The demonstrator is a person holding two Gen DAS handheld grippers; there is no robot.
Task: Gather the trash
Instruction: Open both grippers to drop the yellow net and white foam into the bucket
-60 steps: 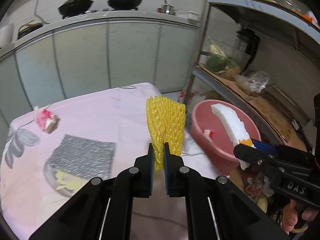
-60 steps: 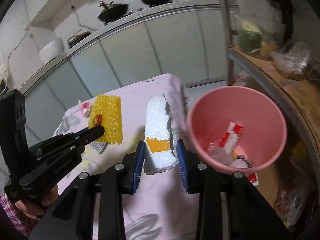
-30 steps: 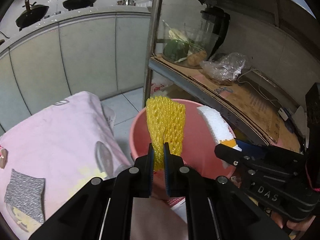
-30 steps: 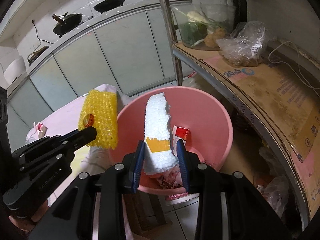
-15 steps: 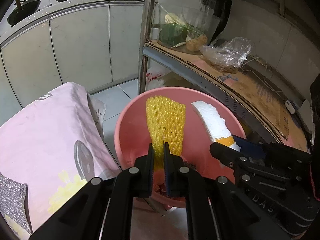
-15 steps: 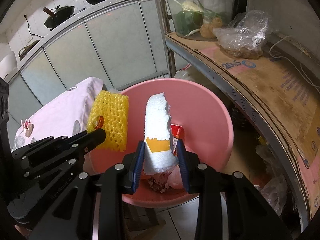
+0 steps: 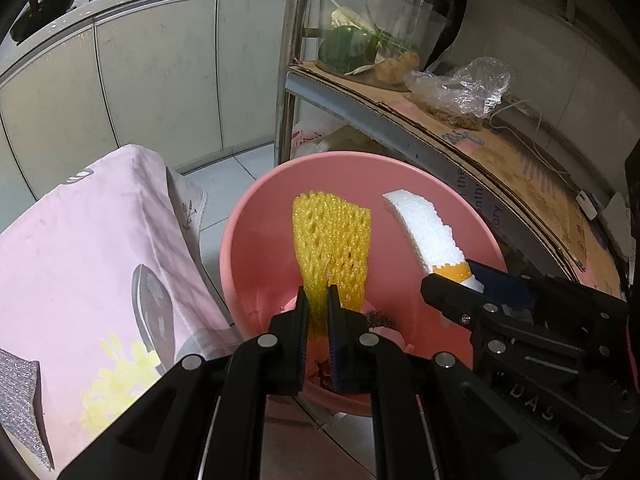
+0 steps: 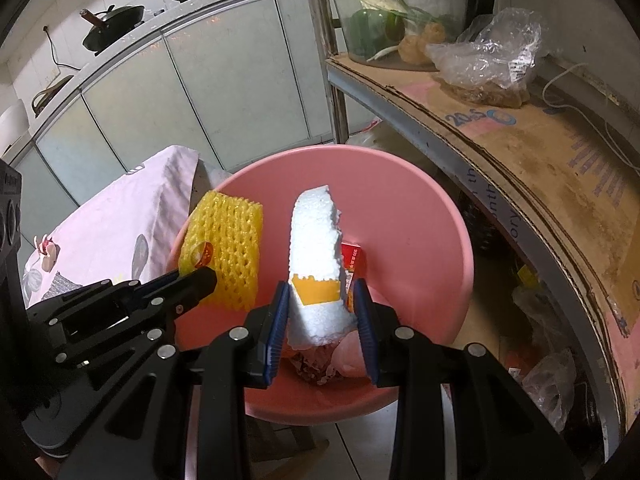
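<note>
Left wrist view: The left claw (image 7: pixel 318 300) is seen closed on the lower end of a yellow foam net (image 7: pixel 332 240), which is held upright over the mouth of a pink bucket (image 7: pixel 236 240). The right claw (image 7: pixel 456 280) is seen at the right, clamped on a white foam piece (image 7: pixel 424 228) with an orange label, likewise held over the bucket. Dark scraps are noted at the bucket bottom. A worktop covered by a pink floral cloth (image 7: pixel 88 248) is observed just left of the bucket, with a grey glittery pad (image 7: pixel 18 392) lying on it at the left edge. A metal shelf lined with cardboard (image 7: pixel 520 176) is recorded to the right, bearing a clear plastic bag (image 7: pixel 460 88) and a glass bowl of vegetables (image 7: pixel 360 48).

Right wrist view: The right claw (image 8: pixel 322 308) is seen gripping the white foam piece (image 8: pixel 316 240) by its lower part, at the orange label, above the pink bucket (image 8: pixel 440 248). A red carton (image 8: pixel 352 258) is noted inside the bucket behind the foam. The left claw (image 8: pixel 200 276) is seen holding the yellow foam net (image 8: pixel 224 248) over the left rim. Two pans (image 8: pixel 116 24) are recorded on the far counter.
</note>
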